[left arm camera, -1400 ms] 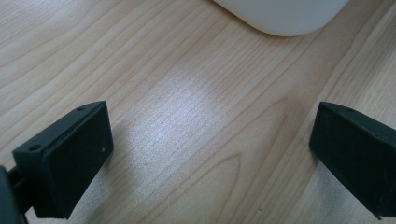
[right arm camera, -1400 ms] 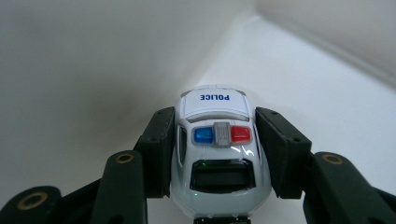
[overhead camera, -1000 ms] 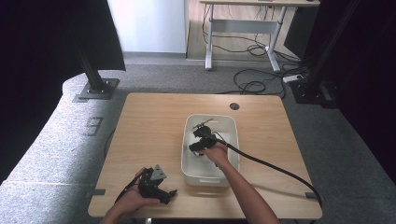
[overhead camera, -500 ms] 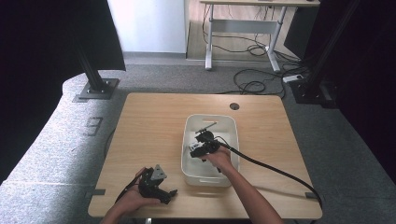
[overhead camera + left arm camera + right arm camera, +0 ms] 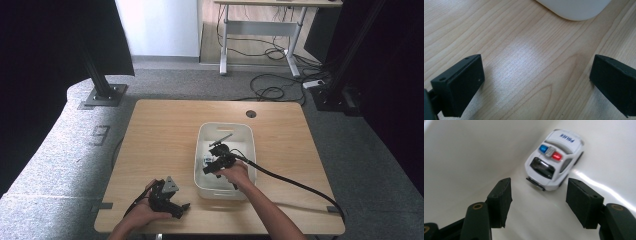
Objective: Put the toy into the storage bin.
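A white toy police car (image 5: 554, 162) with a red and blue light bar lies on the floor of a white bin (image 5: 461, 150), close to one wall. My right gripper (image 5: 539, 200) is open just short of the car, which lies beyond its pads and untouched. From above, that gripper (image 5: 210, 167) reaches into the near left part of the bin (image 5: 225, 125), and the car (image 5: 207, 160) is a small pale shape at its tip. My left gripper (image 5: 179, 206) rests open over bare wood near the table's front edge; nothing is between its pads (image 5: 461, 82).
A dark slim object (image 5: 221, 140) lies in the far part of the bin. A corner of the bin (image 5: 574, 8) is just ahead of the left gripper. The right gripper's black cable (image 5: 300, 187) trails across the table (image 5: 160, 130) to the right edge. A round cable hole (image 5: 251, 114) sits at the back.
My right gripper has shifted slightly toward the near side inside the bin, its jaws equally wide. The left hand and gripper have stayed put.
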A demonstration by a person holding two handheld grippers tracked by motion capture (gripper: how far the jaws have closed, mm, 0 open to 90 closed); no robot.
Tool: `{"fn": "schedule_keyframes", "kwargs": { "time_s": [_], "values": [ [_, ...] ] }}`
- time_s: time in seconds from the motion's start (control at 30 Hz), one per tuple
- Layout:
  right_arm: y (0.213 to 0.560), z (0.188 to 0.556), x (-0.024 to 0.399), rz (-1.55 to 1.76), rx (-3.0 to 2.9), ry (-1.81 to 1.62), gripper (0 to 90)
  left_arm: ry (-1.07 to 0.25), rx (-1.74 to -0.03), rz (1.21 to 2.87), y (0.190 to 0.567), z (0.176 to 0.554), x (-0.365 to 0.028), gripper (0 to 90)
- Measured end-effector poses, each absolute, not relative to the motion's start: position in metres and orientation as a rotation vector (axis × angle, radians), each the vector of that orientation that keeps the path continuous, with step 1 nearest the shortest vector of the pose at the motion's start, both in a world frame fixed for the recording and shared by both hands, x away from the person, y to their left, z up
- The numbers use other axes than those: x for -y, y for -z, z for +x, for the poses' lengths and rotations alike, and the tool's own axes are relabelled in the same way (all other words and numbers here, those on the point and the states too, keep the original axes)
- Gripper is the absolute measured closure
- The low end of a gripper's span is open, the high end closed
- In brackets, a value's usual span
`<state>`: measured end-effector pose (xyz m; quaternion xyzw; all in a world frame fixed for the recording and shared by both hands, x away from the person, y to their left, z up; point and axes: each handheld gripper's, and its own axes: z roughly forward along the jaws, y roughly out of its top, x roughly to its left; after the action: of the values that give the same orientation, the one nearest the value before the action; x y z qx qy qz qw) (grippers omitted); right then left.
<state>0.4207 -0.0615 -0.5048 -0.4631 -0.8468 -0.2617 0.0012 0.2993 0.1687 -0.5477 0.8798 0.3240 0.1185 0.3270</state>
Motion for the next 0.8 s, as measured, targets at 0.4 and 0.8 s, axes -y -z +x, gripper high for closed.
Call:
{"fn": "schedule_keyframes", "kwargs": {
  "time_s": [0.4,0.8],
  "values": [
    [0.45,0.384,0.107,-1.42,2.876,1.215,36.2,-0.311,-0.851,2.302,0.548,0.299,-0.169,0.0],
    [0.439,0.353,0.184,-1.515,2.838,1.403,36.2,-0.312,-0.854,2.297,0.548,0.298,-0.169,0.0]
  ]
}}
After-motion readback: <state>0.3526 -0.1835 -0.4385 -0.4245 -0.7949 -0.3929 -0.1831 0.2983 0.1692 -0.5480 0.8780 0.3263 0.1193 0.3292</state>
